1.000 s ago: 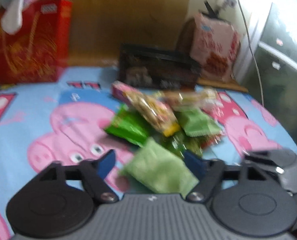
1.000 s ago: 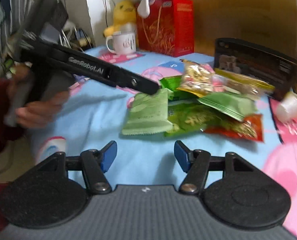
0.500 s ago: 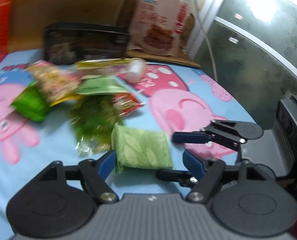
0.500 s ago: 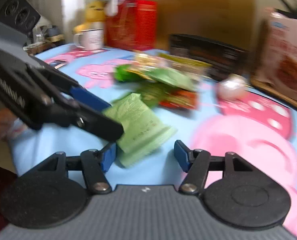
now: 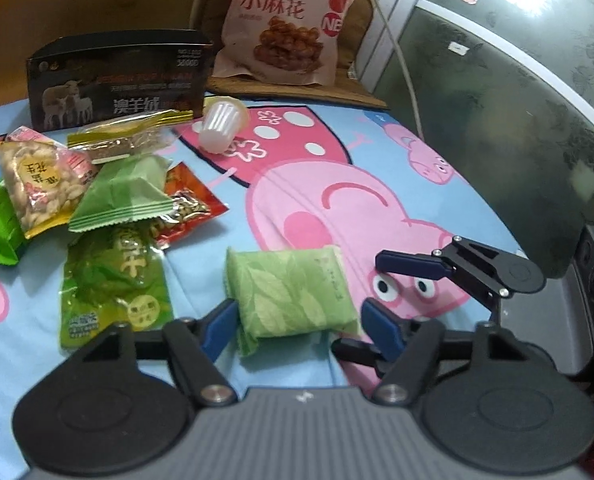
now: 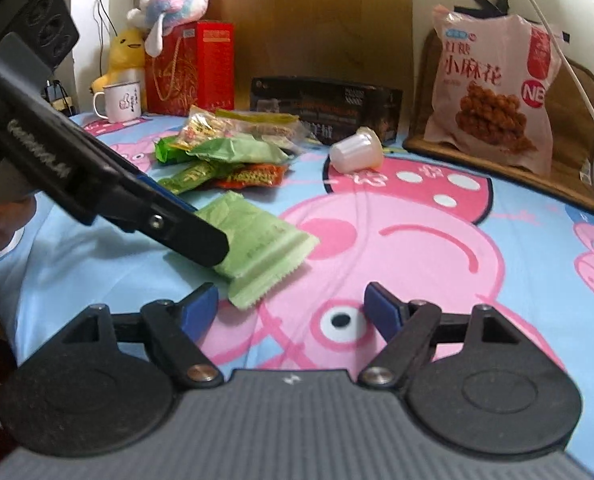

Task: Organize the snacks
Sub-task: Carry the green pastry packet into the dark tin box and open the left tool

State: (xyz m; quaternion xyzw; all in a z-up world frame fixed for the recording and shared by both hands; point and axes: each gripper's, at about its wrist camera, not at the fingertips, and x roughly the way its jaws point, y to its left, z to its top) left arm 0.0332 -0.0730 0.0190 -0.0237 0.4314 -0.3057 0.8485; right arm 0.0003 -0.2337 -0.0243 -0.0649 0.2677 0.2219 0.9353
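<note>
- My left claw has the pale green packet between its jaws. They have just been closing and stand at a middling width. The near-left pad touches the packet's edge. Contact at the other pad is hard to confirm, but I judge this a light hold.
- My right claw stands wide, its jaws having just been opening. Nothing is between them except the tablecloth. The packet's crimped end lies just beyond its left fingertip.
- Location: the packet sits at the near edge of the cloth, apart from the snack heap, which lies to the left and farther back.
- Handling: the packet looks light, soft and pillow-shaped, probably with a crushable cake or pastry inside. The film wrapper is likely to be slippery.
- Hold point: grip across the short width at mid-body with modest pressure. The serrated end seals are flat and stiff enough for a pinch, should the body slip.
- Readable writing: the tall pink bag at the far side reads "红糖" and "小麻花", plus a round badge starting "NE".
- The black box behind the heap shows sheep and reads "澳羊绒".
- Print on the heap's small packets is too small or inverted to read reliably.
</note>
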